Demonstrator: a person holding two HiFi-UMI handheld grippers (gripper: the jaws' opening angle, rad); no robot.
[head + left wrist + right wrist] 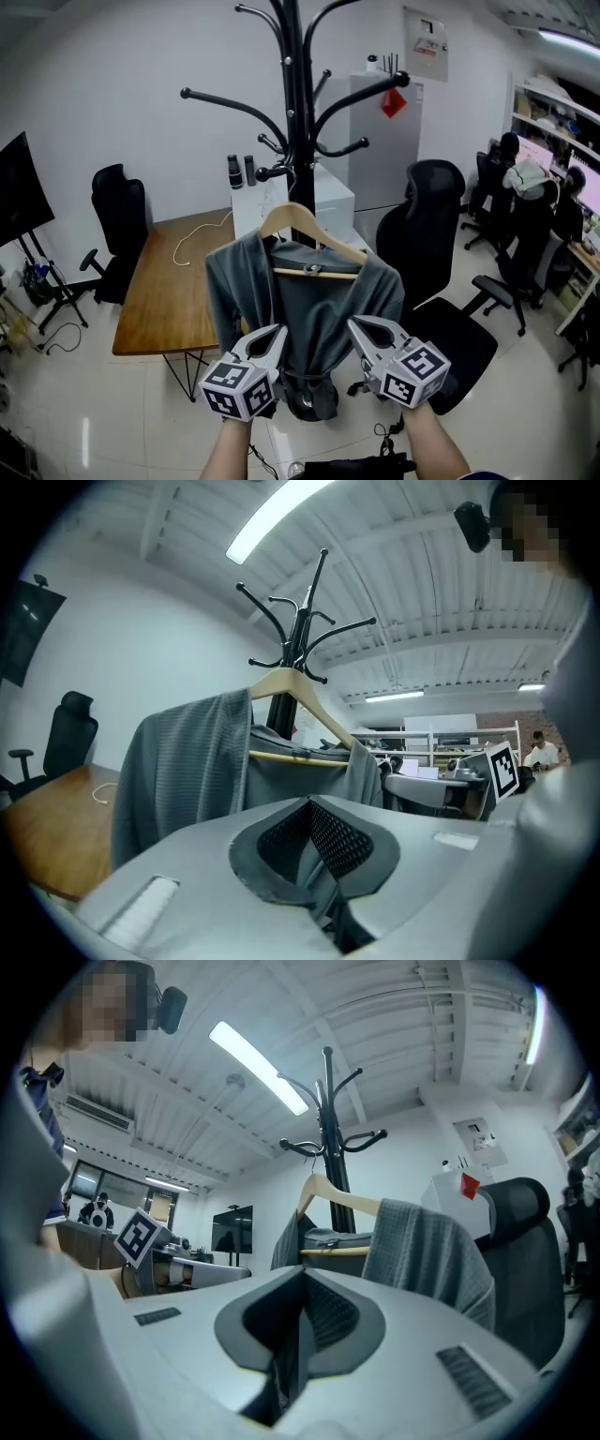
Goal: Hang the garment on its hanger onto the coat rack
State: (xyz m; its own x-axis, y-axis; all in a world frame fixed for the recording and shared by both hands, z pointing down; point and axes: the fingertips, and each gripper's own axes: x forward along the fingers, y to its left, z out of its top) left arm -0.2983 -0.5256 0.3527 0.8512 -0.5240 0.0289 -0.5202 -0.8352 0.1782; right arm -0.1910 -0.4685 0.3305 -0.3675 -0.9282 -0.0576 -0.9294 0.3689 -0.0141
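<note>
Forearms forward, side by side; left gripper and right gripper level, jaws together, short of coat rack.

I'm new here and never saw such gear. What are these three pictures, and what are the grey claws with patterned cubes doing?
No robot here: a person holds a two-jaw gripper in each hand; the patterned cubes are part of them. The head view comes from a camera on the person's head, looking down at the left gripper and right gripper. The other two pictures come from cameras riding on each gripper, looking along its jaws. Ahead, a gray garment on a wooden hanger is at a black coat rack's pole; whether the hook is on it I cannot tell. Both grippers are shut, each seemingly pinching the garment's cloth. A wooden table behind carries a white cable.
</note>
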